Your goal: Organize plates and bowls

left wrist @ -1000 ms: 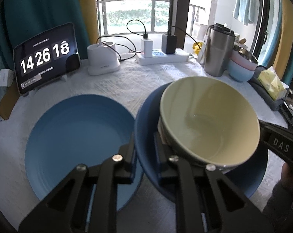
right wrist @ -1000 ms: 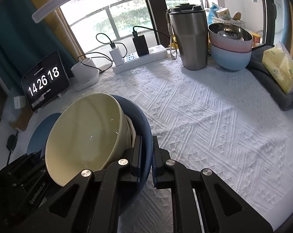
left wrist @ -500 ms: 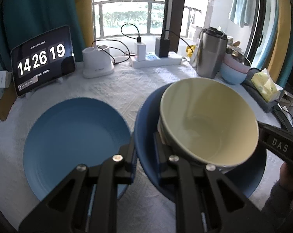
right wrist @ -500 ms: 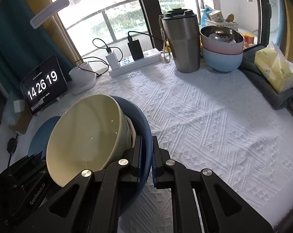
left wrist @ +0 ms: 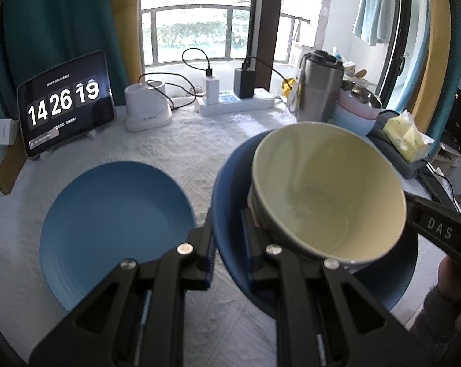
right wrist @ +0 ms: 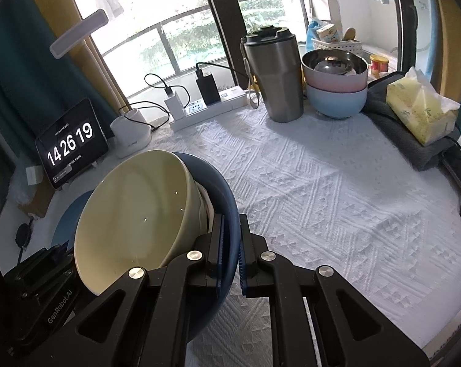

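Grippers first: the left gripper (left wrist: 228,252) is clamped on the near-left rim of the dark blue plate (left wrist: 230,189), and the right gripper (right wrist: 230,252) pinches the same plate's opposite rim, so both carry it between them. A cream bowl (left wrist: 325,189) sits on that plate, leaning against its rim; whether a second bowl nests beneath it is hard to tell. At nine o'clock from the left gripper a light blue plate (left wrist: 114,217) lies flat on the white tablecloth (right wrist: 322,189). Toward twelve o'clock stand a clock tablet (left wrist: 66,104), a white holder (left wrist: 146,110) and a power strip (left wrist: 236,104). At one o'clock a steel tumbler (right wrist: 274,76) stands beside stacked pink and blue bowls (right wrist: 336,91), with a tissue pack (right wrist: 420,107) further right.
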